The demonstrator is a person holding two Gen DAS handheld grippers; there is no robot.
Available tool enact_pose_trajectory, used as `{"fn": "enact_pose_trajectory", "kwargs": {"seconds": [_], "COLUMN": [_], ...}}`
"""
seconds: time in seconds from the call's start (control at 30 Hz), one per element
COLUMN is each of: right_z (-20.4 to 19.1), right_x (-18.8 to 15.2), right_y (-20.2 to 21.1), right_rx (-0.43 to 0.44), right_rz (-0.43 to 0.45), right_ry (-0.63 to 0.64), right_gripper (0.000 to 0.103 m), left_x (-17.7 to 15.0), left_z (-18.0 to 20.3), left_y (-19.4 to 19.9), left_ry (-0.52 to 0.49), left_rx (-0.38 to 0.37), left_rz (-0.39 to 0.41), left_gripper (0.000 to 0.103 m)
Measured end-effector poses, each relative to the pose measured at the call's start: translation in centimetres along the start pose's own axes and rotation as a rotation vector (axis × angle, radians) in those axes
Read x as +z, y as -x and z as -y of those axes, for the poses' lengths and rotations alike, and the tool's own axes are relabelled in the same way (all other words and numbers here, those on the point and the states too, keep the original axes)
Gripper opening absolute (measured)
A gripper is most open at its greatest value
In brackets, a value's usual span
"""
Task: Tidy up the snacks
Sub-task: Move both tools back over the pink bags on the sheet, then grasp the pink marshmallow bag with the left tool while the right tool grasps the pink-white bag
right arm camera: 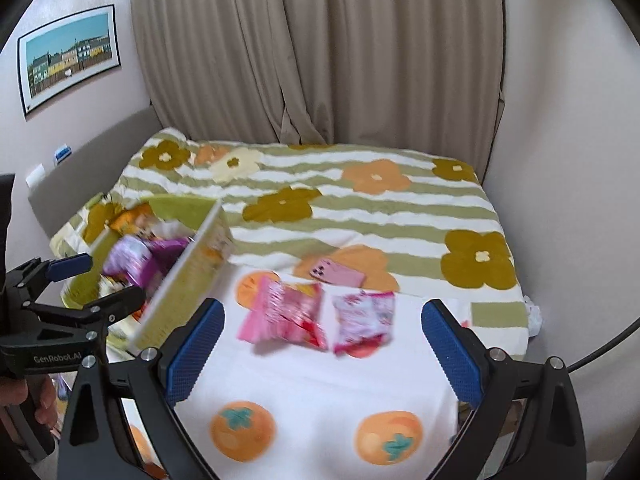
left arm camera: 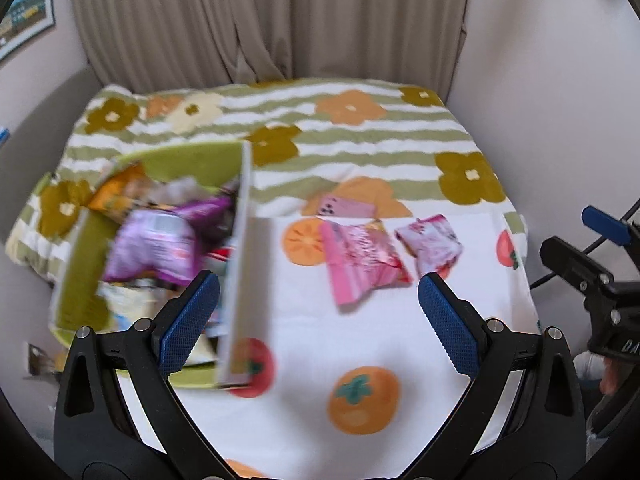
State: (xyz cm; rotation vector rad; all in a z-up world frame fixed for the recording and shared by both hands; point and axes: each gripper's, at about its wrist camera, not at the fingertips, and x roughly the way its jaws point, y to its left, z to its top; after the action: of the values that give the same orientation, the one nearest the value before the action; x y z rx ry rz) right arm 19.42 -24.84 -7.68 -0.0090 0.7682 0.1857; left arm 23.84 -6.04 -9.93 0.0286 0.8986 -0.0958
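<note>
Green box (left arm camera: 168, 168): ahead-left of the left gripper (left arm camera: 316, 312), already stuffed with packets, its white flap just past the left fingertip.
Left gripper: jaws wide apart, empty.
Pink packet (right arm camera: 280, 312): on the bed, straight ahead between the right gripper's (right arm camera: 322, 344) fingers, long axis running away and slightly left.
Pale pink packet (right arm camera: 362, 322): touching its right edge.
Right gripper: spread apart, empty, probably the nearer one.

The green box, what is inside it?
The green box holds snack packets: a purple one on top and an orange one behind. Packets underneath are covered and blurred, so their number is unclear.
</note>
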Motion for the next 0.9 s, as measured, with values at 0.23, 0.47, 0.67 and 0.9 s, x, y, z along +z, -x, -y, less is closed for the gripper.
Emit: {"fn": "enact_pose_trajectory", "kwargs": {"seconds": [0.23, 0.47, 0.67, 0.9], "right_z": [4.9, 7.4, 7.7, 7.5], "right_x": [-1.6, -3.1, -4.1, -4.5], "right_y": [-4.3, -9.8, -14.2, -18.3], "right_rx": [0.01, 0.01, 0.035, 0.051], "right_rz": [-0.072, -0.149, -0.214, -0.281], "right_ry": [-0.074, -0.134, -0.176, -0.197], "right_gripper": [0.098, 0.098, 0.098, 0.098], "left_x": [1.1, 1.5, 0.8, 0.2], "left_z": [2.9, 3.6, 3.3, 2.8], "left_y": [-7.8, -15.9, -21.0, -23.8], "left_ry": [0.017, 0.056, 0.082, 0.1], "left_rx": [-0.063, -0.133, -0.11, -0.162], "left_rz": [-0.095, -0.2, -0.292, -0.335], "left_gripper": [0.099, 0.099, 0.099, 0.097]}}
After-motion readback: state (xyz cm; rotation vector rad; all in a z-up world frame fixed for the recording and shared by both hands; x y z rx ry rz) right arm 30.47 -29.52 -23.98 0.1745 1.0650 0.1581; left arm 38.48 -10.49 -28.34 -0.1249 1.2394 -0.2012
